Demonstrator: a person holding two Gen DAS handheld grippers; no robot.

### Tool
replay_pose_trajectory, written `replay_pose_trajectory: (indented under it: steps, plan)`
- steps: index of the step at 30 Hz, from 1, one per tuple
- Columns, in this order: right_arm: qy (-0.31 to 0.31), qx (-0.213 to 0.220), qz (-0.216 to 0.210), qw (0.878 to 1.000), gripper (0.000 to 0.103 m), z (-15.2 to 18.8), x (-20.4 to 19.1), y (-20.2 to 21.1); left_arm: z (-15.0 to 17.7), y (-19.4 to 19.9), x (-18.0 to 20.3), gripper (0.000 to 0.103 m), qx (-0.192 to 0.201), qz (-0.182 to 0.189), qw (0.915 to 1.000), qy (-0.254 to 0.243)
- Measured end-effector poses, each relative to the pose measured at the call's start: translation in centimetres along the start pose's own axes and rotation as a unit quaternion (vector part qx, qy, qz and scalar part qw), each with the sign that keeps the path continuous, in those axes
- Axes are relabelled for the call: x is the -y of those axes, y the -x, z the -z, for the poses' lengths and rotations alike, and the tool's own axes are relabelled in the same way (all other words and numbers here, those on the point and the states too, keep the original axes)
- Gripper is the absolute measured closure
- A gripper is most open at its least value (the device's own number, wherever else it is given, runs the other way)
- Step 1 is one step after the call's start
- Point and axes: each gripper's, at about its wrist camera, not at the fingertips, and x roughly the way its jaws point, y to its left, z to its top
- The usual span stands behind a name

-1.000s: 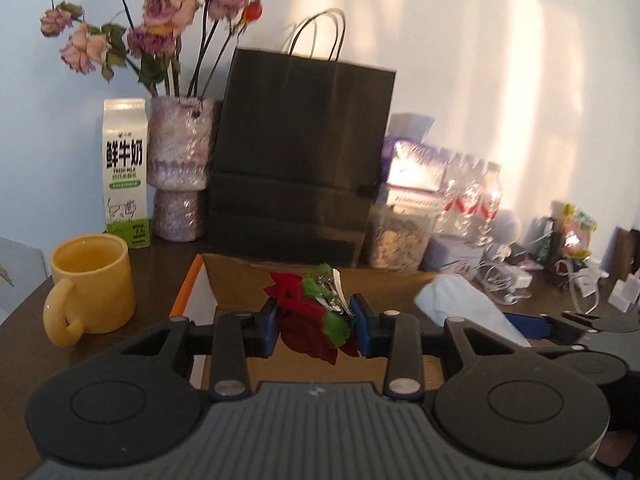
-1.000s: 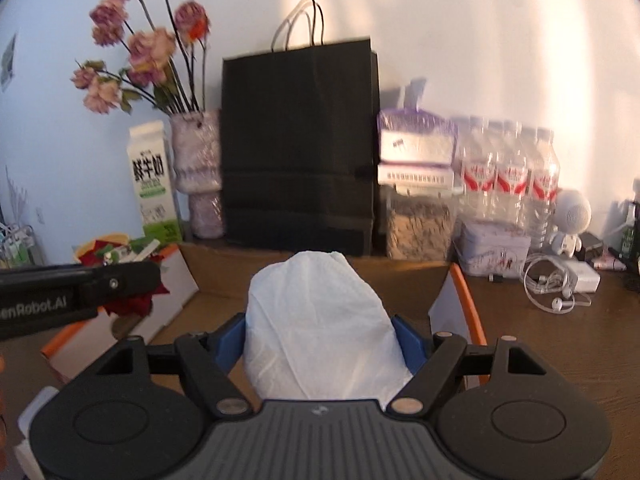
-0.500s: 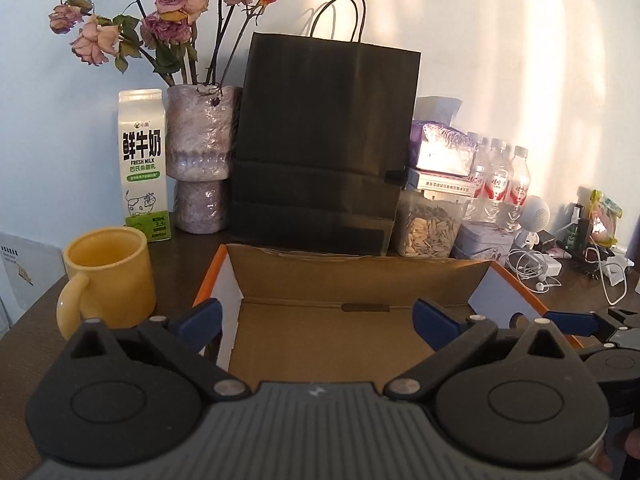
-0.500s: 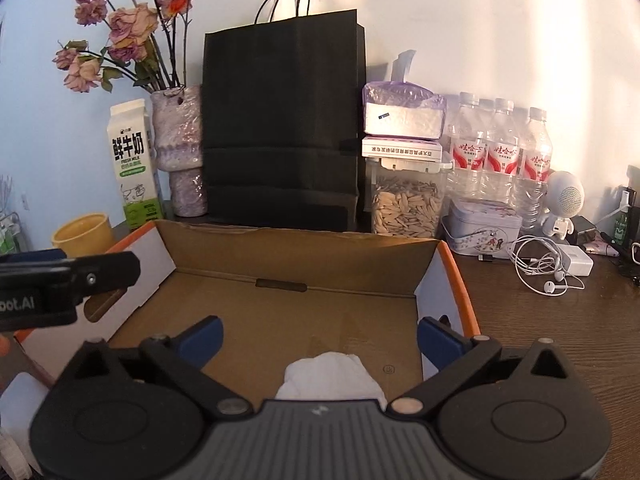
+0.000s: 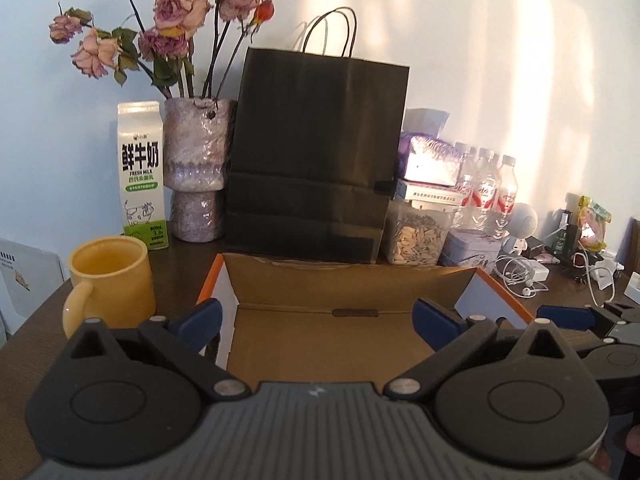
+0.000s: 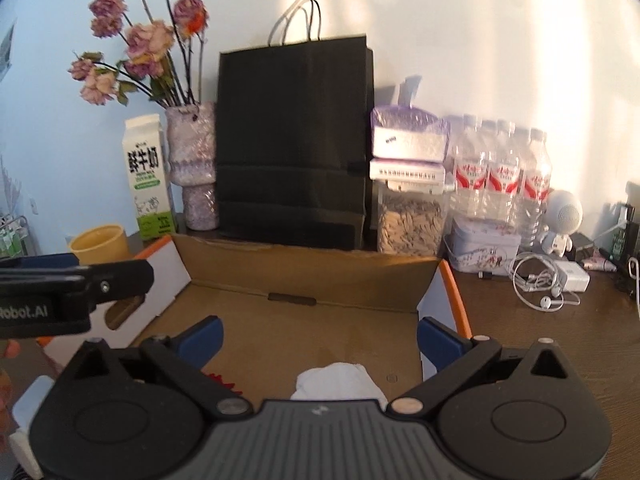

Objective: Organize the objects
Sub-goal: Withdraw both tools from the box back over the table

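Note:
An open cardboard box (image 5: 348, 280) with orange-edged flaps lies on the dark table; it also shows in the right wrist view (image 6: 304, 280). My left gripper (image 5: 318, 322) is open and empty above the box's near part. My right gripper (image 6: 320, 338) is open and empty over the box. A white crumpled wad (image 6: 340, 380) lies on the box floor just below the right gripper. A bit of the red item (image 6: 222, 382) shows beside the right gripper's left finger. The left gripper's arm (image 6: 72, 288) shows at the left of the right wrist view.
Behind the box stand a black paper bag (image 5: 316, 156), a milk carton (image 5: 142, 176), a vase of dried roses (image 5: 196, 172), a seed jar (image 5: 416, 236), water bottles (image 5: 486, 196) and a tin (image 6: 484, 248). A yellow mug (image 5: 110, 280) stands left. Earphones and a charger (image 6: 552, 284) lie right.
Both grippers opened and let go: the red and green item left the left gripper, the white wad dropped from the right gripper into the box. Both grippers then rose slightly.

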Motion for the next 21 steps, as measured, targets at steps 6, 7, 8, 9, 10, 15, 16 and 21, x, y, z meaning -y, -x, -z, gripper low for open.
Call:
replay_pose_trajectory:
  steps: [6, 7, 8, 9, 10, 15, 16, 21]
  plan:
    - [0.015, 0.009, -0.005, 1.0, 0.0, 0.3, -0.9, 2.6, 0.6, 2.2, -0.5, 0.0, -0.001, -0.008, 1.0, -0.003]
    - [0.017, 0.011, -0.006, 1.0, 0.0, 0.4, -1.0, 3.1, 0.8, 2.7, -0.6, 0.0, -0.002, -0.009, 1.0, -0.004]
    - [0.019, 0.012, -0.006, 1.0, 0.0, 0.6, -1.1, 3.7, 0.9, 3.2, -0.7, 0.0, -0.001, -0.009, 0.9999, -0.004]
    - [0.02, 0.013, -0.007, 1.0, 0.0, 0.8, -1.3, 4.3, 1.0, 3.7, -0.8, 0.0, -0.001, -0.01, 0.9999, -0.003]
    - [0.021, 0.013, -0.009, 1.0, 0.0, 1.1, -1.4, 4.8, 1.2, 4.3, -0.9, 0.0, 0.0, -0.01, 0.9999, -0.003]
    - [0.025, 0.016, -0.016, 0.999, 0.0, 2.4, -2.3, 7.5, 1.9, 7.1, -1.2, 0.0, 0.004, -0.014, 0.9999, -0.004]
    - [0.026, 0.016, -0.017, 0.999, 0.0, 2.6, -2.4, 8.0, 2.0, 7.5, -1.2, 0.0, 0.005, -0.014, 0.9999, -0.004]
    - [0.035, 0.018, -0.023, 0.999, 0.0, 3.8, -3.3, 10.6, 2.7, 9.9, -1.9, 0.0, 0.006, -0.018, 0.9998, 0.001]
